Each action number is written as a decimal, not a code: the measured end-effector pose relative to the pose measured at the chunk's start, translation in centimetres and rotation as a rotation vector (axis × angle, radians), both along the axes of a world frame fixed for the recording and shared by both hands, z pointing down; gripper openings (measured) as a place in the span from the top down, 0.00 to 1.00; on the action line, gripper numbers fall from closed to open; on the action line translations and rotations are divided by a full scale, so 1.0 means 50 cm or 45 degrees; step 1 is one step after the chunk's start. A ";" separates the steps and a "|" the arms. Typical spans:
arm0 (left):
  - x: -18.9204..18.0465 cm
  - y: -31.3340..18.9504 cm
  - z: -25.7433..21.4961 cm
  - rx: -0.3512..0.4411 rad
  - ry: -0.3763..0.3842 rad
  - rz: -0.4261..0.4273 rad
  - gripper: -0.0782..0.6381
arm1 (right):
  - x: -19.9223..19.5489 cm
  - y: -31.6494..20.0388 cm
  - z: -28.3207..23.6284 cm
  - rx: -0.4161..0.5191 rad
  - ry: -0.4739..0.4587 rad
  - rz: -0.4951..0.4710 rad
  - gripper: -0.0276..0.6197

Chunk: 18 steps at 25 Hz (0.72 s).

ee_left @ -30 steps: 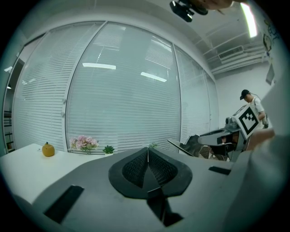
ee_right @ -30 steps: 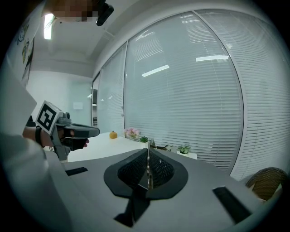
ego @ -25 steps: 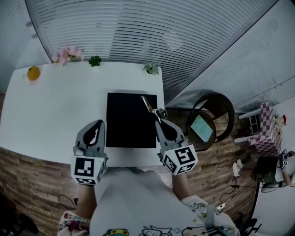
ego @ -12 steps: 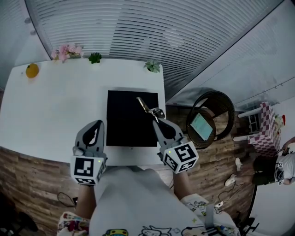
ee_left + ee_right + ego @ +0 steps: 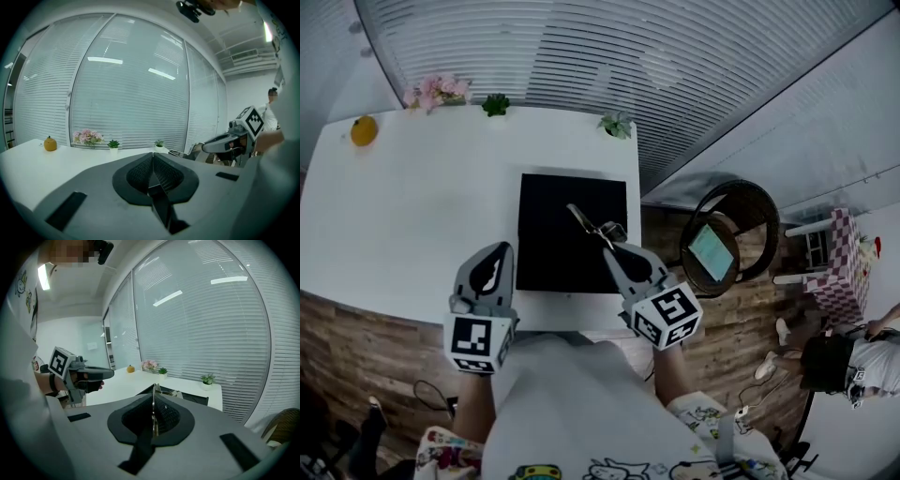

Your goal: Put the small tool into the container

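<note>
My right gripper is shut on a small metal tool, which sticks out past the jaws over the right part of a black mat on the white table. In the right gripper view the tool shows as a thin metal edge pinched between the pads. My left gripper hangs over the table's front edge, left of the mat, shut with nothing in it. I see no container on the table.
Along the table's far edge stand an orange fruit, pink flowers and two small green plants. A round wicker chair with a tablet on it stands right of the table. Blinds cover the window behind.
My right gripper has carried the tool a little leftward, further over the black mat. The left gripper has stayed where it was.
</note>
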State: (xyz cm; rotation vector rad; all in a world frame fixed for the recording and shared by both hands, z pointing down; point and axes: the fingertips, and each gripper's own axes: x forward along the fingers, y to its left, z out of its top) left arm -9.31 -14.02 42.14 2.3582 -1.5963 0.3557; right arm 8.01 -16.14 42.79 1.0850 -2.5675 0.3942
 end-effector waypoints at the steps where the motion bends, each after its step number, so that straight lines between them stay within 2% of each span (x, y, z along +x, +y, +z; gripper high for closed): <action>1: 0.002 0.000 0.003 -0.011 0.004 0.001 0.88 | -0.004 0.002 0.006 -0.013 0.005 -0.018 0.95; 11: 0.011 0.006 0.018 -0.005 0.037 -0.006 0.88 | -0.030 0.019 0.052 -0.121 0.017 -0.157 0.95; 18: 0.013 0.014 0.042 -0.058 0.047 -0.002 0.88 | -0.065 0.044 0.082 -0.208 0.031 -0.342 0.95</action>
